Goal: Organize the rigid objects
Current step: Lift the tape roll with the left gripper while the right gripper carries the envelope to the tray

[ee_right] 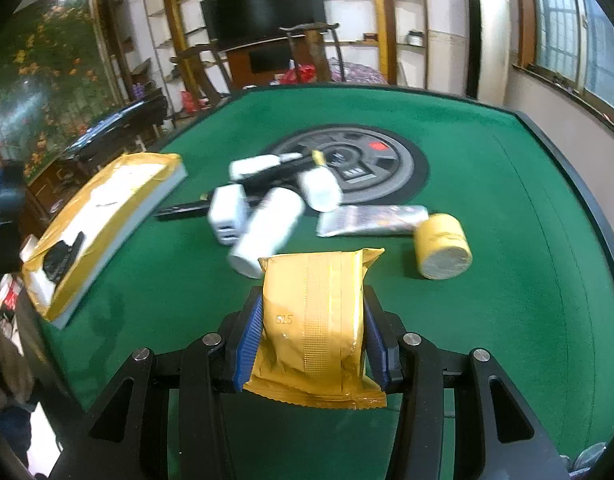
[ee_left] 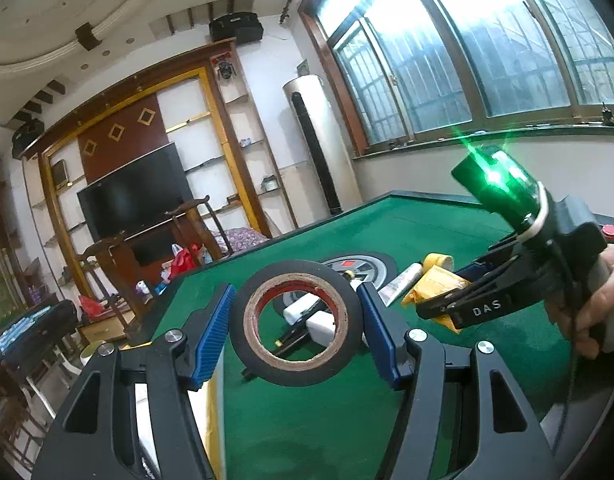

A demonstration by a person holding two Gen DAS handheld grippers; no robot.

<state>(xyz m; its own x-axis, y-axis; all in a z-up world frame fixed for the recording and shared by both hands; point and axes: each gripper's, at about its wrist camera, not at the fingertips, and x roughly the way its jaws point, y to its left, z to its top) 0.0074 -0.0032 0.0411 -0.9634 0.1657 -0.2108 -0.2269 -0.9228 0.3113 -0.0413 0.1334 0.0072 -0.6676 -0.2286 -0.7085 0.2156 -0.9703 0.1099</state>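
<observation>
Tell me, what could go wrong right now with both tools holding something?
The black tape roll is caught only by its rim in the left tool, so it could twist or pop out. The yellow packet in the right tool is soft and might slip or get crushed. The tools are close together and could bump.

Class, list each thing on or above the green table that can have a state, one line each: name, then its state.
black tape roll: gripped on edge by left gripper
yellow packet: sealed, clamped in right gripper
yellow tape roll: lying on its side
white bottle: lying down
yellow box: lying flat
</observation>
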